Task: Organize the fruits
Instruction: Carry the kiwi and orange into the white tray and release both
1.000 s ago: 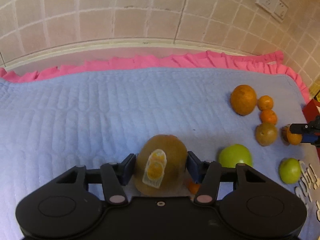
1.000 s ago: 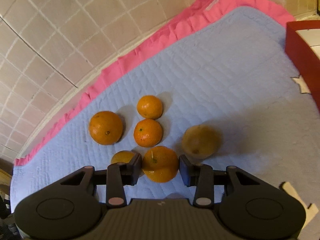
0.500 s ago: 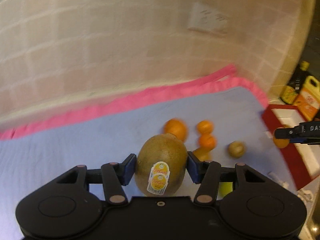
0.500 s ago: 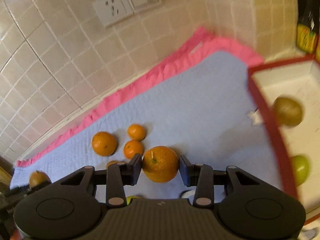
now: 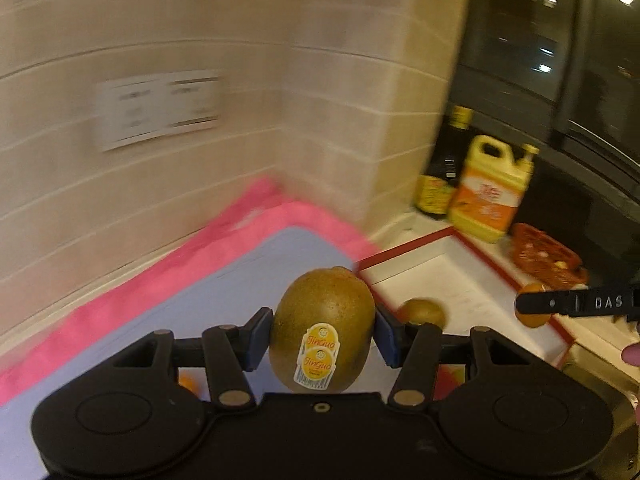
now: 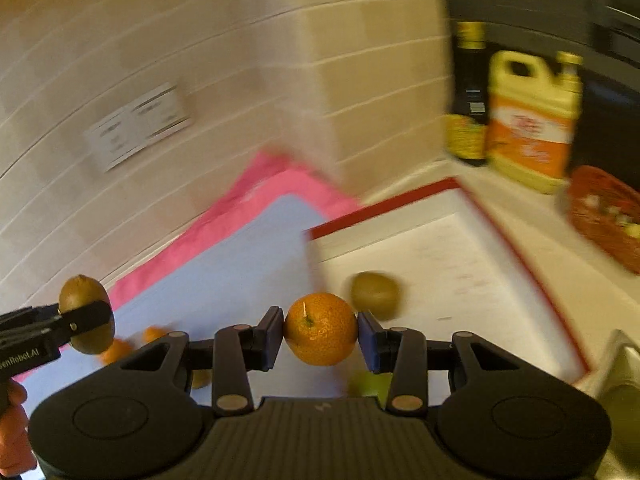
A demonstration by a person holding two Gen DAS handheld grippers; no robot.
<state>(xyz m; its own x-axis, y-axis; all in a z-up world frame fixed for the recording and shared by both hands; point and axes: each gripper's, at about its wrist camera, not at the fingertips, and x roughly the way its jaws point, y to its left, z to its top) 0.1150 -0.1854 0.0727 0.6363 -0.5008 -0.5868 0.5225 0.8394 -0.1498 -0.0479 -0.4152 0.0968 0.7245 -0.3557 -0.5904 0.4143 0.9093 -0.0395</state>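
Between the left gripper's (image 5: 324, 338) fingers sat the stickered kiwi (image 5: 323, 330), pinched tight, while the right gripper (image 6: 320, 330) squeezed an orange (image 6: 320, 329). A second earlier both were low over the fruit pile on the blue mat (image 6: 240, 264); now they'd swung up toward the red-rimmed tray (image 6: 516, 248) ahead, where another kiwi (image 6: 375, 294) already lay. Drop-off looked next, I'd guess.
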